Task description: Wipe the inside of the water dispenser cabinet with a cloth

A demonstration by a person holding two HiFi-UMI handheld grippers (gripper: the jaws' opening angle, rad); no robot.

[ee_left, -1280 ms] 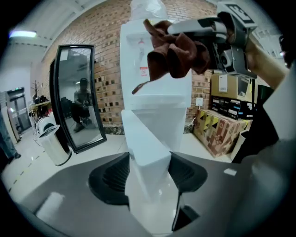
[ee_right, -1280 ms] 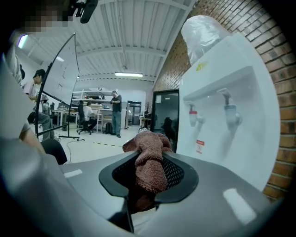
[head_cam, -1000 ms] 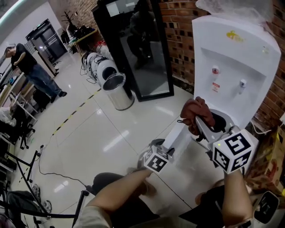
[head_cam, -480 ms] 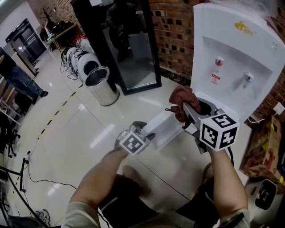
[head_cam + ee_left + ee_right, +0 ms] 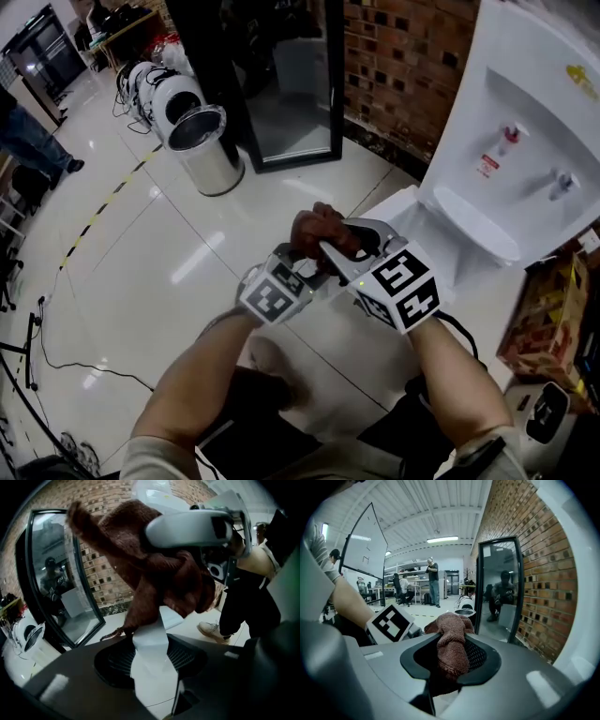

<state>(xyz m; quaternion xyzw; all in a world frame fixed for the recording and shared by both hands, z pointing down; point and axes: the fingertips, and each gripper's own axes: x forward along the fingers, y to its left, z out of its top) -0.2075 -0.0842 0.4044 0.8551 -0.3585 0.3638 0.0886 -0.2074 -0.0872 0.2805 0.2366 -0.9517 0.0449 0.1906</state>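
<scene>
Beside dispenser [image 5: 525, 112]: right hand-held gripper [image 5: 333, 236] clamps cloth [image 5: 312, 230]; left hand-held gripper [image 5: 296, 270] jaws apart, just closing, empty.

Your head camera looks steeply down on the left gripper [image 5: 305, 270] and right gripper [image 5: 330, 239]. Each gripper camera sits close behind its own jaws, facing forward; all three views share the cloth [image 5: 309, 225].

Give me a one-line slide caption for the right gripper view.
Right gripper shut on a brown cloth, with a tall mirror beside the brick wall ahead.
</scene>
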